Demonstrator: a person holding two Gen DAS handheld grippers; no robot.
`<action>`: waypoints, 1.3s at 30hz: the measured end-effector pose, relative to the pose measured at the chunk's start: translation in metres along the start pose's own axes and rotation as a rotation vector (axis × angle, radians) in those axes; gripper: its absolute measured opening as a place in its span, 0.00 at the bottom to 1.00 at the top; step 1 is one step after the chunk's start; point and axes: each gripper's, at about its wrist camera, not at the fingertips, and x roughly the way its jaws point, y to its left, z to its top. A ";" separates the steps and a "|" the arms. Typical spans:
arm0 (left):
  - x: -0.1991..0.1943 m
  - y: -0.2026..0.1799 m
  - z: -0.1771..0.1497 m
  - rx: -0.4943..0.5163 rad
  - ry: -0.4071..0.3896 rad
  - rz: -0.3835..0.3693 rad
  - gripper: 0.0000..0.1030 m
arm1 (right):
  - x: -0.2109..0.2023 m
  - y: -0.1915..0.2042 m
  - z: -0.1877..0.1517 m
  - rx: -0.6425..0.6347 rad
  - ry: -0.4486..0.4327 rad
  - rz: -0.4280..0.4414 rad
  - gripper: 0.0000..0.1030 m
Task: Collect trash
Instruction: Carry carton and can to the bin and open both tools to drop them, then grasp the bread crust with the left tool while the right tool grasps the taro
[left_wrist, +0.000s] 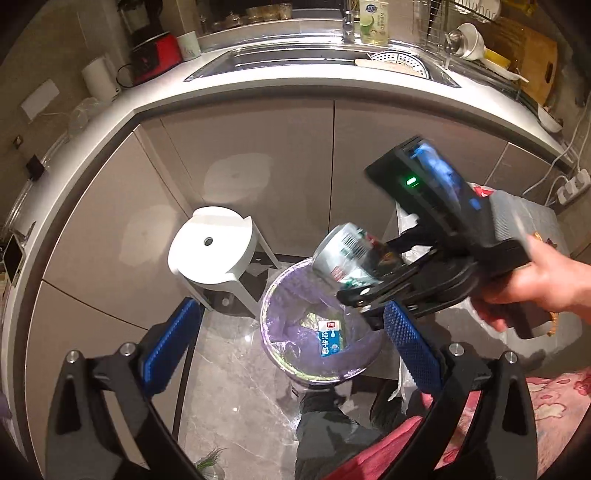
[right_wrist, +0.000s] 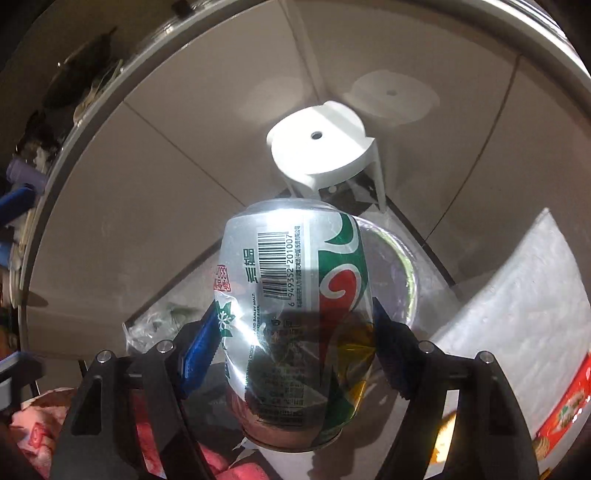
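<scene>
My right gripper (right_wrist: 295, 354) is shut on a silver, green and red drink can (right_wrist: 295, 306). In the left wrist view the right gripper (left_wrist: 360, 280) holds the can (left_wrist: 345, 260) tilted just above the rim of a round trash bin (left_wrist: 273, 354) lined with a purple bag. A blue and white milk carton (left_wrist: 328, 338) lies inside the bin. My left gripper (left_wrist: 291, 343) is open and empty, its blue pads on either side of the bin, above it.
A white round stool (left_wrist: 212, 251) stands on the grey marble floor left of the bin, against beige cabinets. A curved counter with a sink (left_wrist: 325, 61) runs above. A white box (right_wrist: 524, 306) sits at right. Red cloth (left_wrist: 554, 398) lies at lower right.
</scene>
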 end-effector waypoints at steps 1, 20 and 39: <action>-0.001 -0.002 -0.001 -0.005 -0.001 0.011 0.93 | 0.012 0.000 0.003 -0.002 0.022 -0.002 0.73; -0.002 -0.016 0.000 -0.011 0.005 0.011 0.93 | -0.022 -0.035 -0.004 0.136 -0.068 -0.055 0.92; 0.079 -0.156 0.012 0.185 0.108 -0.301 0.93 | -0.251 -0.150 -0.237 0.650 -0.469 -0.352 0.98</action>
